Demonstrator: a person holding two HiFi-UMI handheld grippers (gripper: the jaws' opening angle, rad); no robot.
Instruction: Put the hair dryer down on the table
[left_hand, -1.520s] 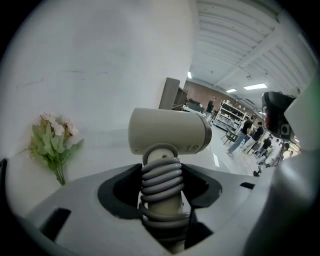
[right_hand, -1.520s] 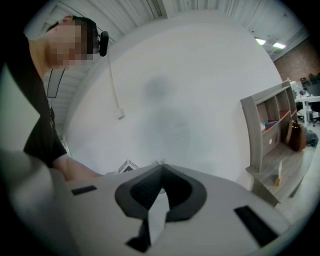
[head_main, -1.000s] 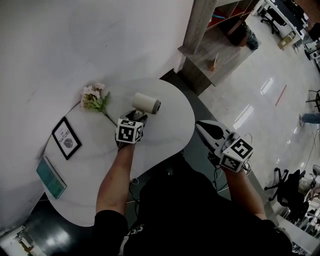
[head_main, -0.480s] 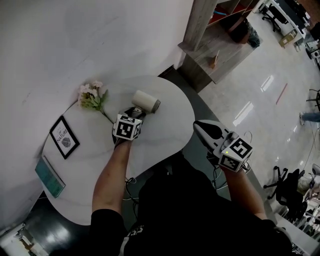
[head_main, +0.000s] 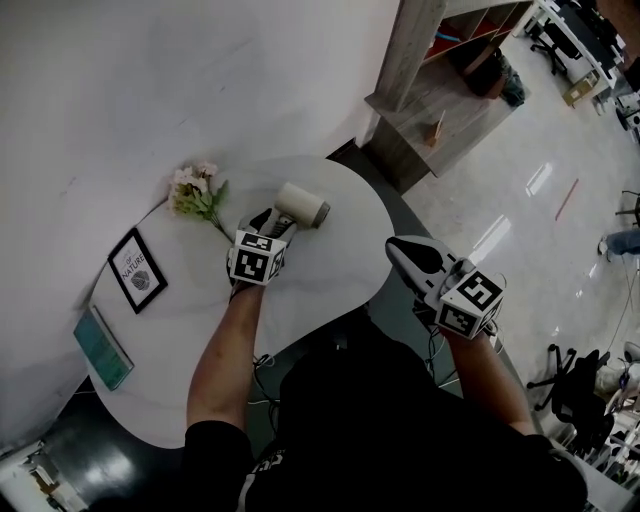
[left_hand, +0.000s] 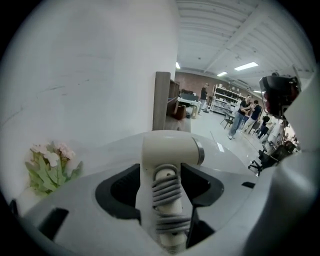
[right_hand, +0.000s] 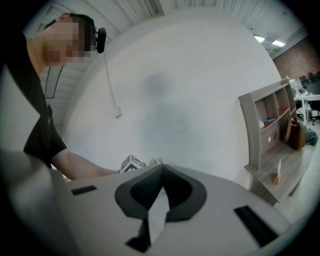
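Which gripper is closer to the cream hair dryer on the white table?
Left. The left gripper sits at the cream hair dryer, jaws just opened wider around its cord-wrapped handle; the right gripper hangs shut, off the table, well apart.

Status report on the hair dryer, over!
Left tool just opening, handle between its jaws. Right tool shut, empty. Hair dryer lying on table. Nothing in the way.

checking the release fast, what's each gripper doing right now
left gripper: open, jaws just opening, hair dryer handle loose between them
right gripper: shut, empty
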